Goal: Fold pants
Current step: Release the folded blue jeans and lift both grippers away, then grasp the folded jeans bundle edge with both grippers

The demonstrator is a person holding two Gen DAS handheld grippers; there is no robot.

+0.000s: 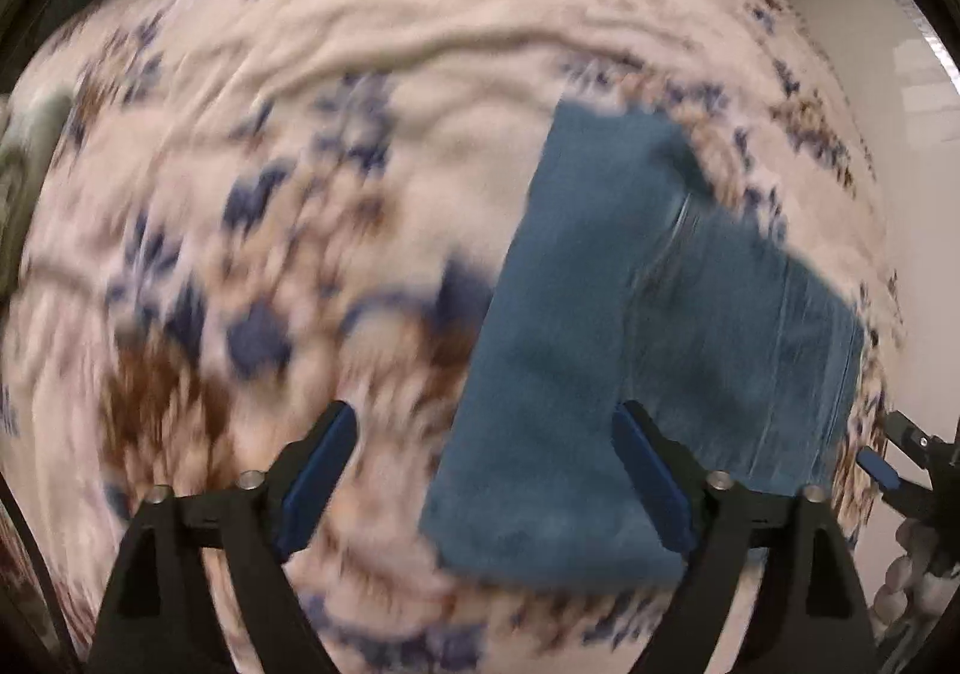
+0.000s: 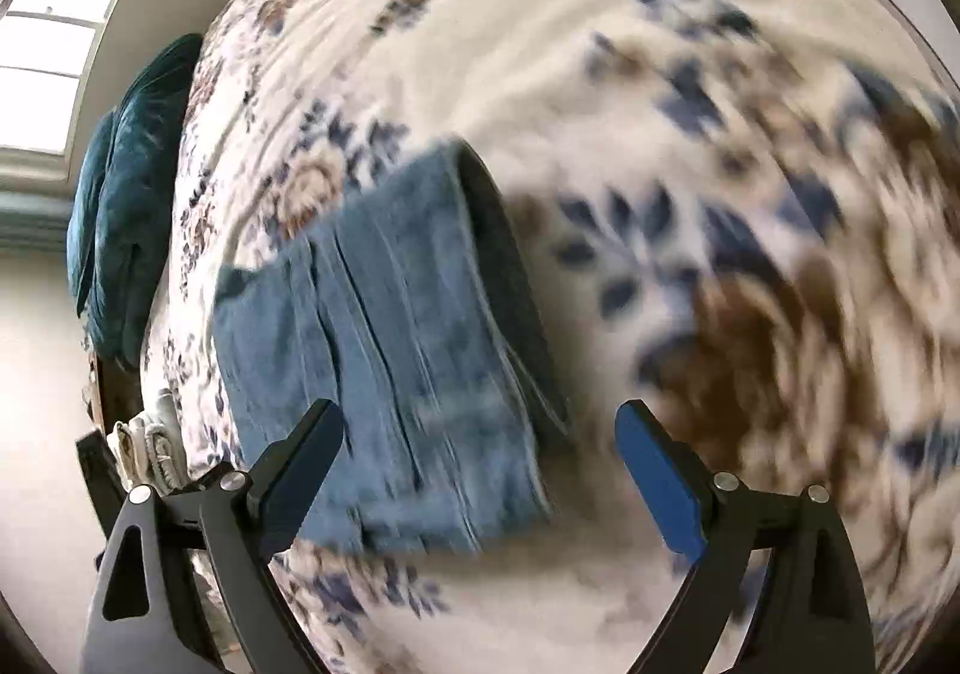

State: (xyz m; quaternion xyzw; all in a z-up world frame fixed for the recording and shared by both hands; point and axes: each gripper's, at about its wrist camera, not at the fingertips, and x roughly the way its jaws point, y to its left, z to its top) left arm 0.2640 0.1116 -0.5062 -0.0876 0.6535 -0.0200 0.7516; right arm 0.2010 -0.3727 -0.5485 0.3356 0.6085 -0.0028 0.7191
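Free room and obstacles. Below the left gripper, folded pants lie on the bed; open bedspread spreads to its left. The right gripper has bare bedspread to its right; a teal cushion stands far left.

The folded pants lie flat on the bedspread, near its edge. In the left wrist view the left gripper hangs above the near end of the pants, one finger over the cloth, the other over bare bedspread to the left. The right gripper shows at the right edge of that view, beyond the pants. In the right wrist view a cushion stands at the bed's far left side, behind the pants.
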